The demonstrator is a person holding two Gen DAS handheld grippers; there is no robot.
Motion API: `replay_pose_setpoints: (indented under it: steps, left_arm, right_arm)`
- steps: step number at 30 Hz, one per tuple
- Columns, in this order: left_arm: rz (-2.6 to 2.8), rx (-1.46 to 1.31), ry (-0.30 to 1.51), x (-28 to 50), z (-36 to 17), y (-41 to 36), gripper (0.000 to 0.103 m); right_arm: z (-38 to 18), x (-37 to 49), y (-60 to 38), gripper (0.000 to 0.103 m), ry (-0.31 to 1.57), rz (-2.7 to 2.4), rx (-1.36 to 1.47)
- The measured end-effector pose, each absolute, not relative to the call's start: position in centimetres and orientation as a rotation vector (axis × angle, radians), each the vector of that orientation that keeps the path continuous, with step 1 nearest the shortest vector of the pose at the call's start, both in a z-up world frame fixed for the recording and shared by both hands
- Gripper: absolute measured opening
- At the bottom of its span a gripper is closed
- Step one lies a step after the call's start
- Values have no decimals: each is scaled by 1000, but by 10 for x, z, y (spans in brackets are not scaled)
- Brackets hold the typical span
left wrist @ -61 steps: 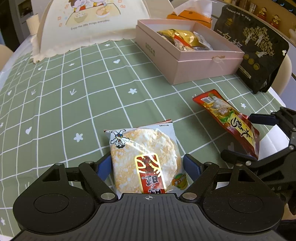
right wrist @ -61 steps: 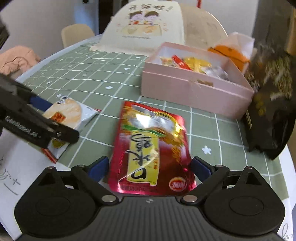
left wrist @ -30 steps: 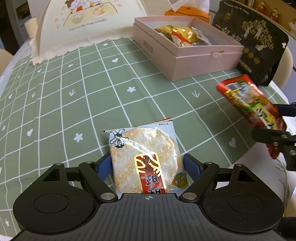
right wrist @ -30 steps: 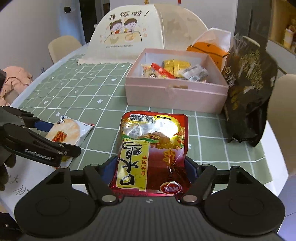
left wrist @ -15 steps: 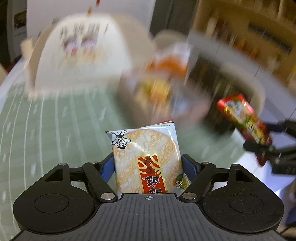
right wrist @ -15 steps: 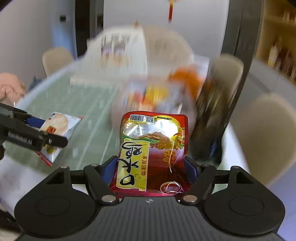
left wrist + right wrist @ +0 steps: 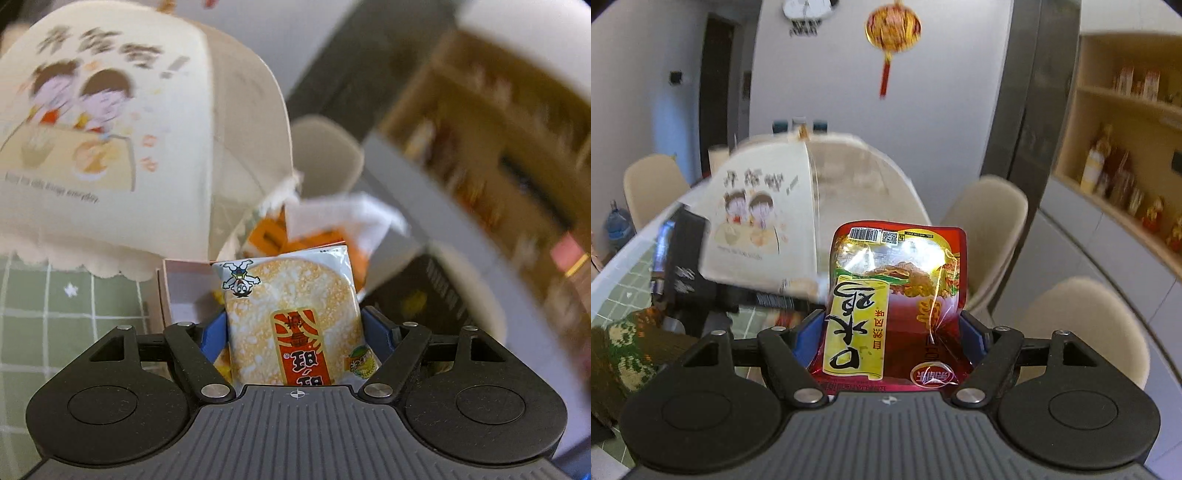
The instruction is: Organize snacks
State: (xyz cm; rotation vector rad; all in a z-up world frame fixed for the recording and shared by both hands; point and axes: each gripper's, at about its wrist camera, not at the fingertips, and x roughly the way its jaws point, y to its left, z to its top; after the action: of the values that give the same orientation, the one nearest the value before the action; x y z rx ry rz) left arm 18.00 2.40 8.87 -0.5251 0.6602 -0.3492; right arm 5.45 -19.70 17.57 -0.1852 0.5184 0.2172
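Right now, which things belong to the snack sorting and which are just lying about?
Job:
- rice cracker pack, in left gripper
- red snack pouch, in right gripper
- pink box

Lying about:
- food cover
- black bag
- chairs
- lantern

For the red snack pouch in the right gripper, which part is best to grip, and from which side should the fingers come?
Grip the red snack pouch low, near its sealed bottom edge, with one pad on each long side edge, as the right gripper does now. The pouch is flat and puffed in the middle, so a pinch across its width probably holds it upright without crushing the contents.
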Motion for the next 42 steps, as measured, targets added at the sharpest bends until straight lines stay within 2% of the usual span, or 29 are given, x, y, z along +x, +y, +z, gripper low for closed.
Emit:
replay_pose_setpoints:
  steps: [2,5,7,9,12,14,17,22,32,36,42]
  left_arm:
    - [-391,-512,686,182,86,25,81]
    - [-463,-287,826,204,80,0,78]
    - [-413,-57,749,197,82,-23,78]
    - [-470,19,735,190,78,-34,78]
    - [-383,-72,666,180,80,-21,75]
    - [-315,-284,650,174,81,7,75]
    - [-243,-455,646,158,79,38,75]
    - [-168,-341,643,114,76,51,75]
    - [-40,-222,740,10,31,59,75]
    - [-9,-163,755,-4,20,53,75]
    - [16,-60,735,5,10,40,75]
  right_arm:
    - [162,70,-182,76,550,228,-199]
    - [148,102,-158,76,589,234,-234]
    - [153,112,-150,76,575,228,-247]
    - [164,120,-150,76,562,247,-224]
    - [172,130,-155,76,564,251,-209]
    - [173,136,-159,76,590,235,-184]
    - [163,161,-162,87,668,283,-93]
    - [125,184,-150,87,762,266,-32]
    - [67,61,-150,87,630,337,-86]
    - [35,39,-139,87,664,310,-151]
    - [4,49,-133,87,752,267,-156]
